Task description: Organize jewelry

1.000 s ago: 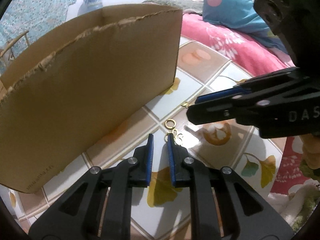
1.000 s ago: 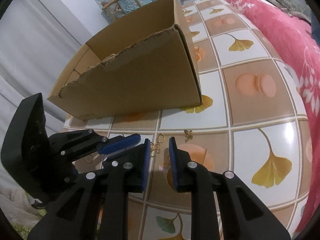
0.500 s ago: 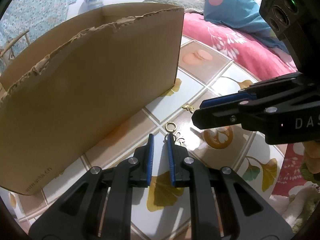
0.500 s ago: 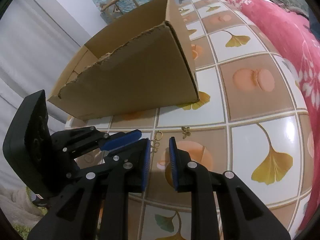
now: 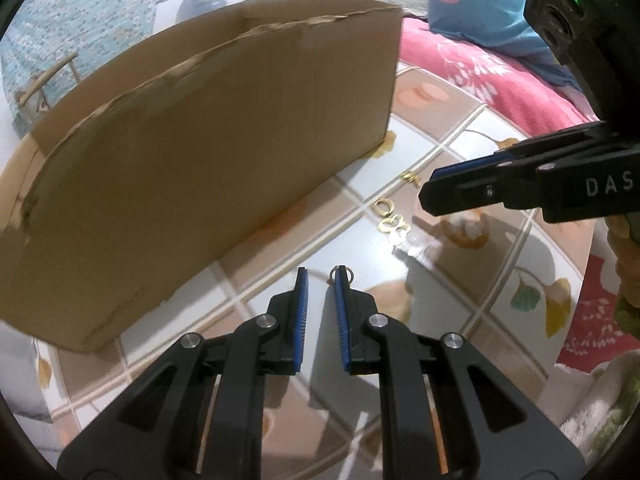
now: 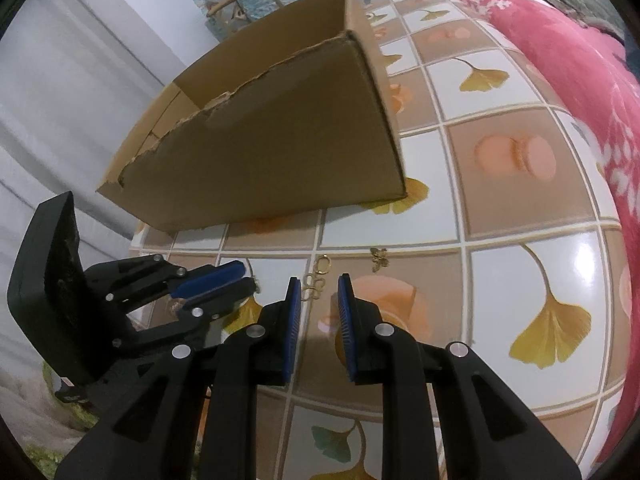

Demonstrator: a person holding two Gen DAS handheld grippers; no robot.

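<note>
Small gold jewelry lies on the tiled floor: a ring [image 5: 384,206], linked loops [image 5: 391,225], and a butterfly-shaped piece [image 5: 411,178]. In the right wrist view they appear as a hooked ring [image 6: 324,264], loops [image 6: 313,285] and the butterfly piece [image 6: 378,258]. My left gripper [image 5: 321,277] stands narrowly open with nothing between its pads. A tiny ring [image 5: 347,274] sits at its right fingertip; I cannot tell whether it hangs there or lies behind. My right gripper [image 6: 318,292] hovers just short of the loops, narrowly open and empty. The left gripper [image 6: 244,280] is to its left.
A torn-edged cardboard box [image 5: 208,128] stands open-topped just beyond the jewelry, seen in the right wrist view as the box [image 6: 280,132]. A pink floral blanket [image 6: 580,60] borders the right side. A blue pillow [image 5: 480,4] lies at the back.
My left gripper has drawn back and to the left, away from the cluster of loops. The tiny ring stayed at its right fingertip. The right gripper has barely moved.
</note>
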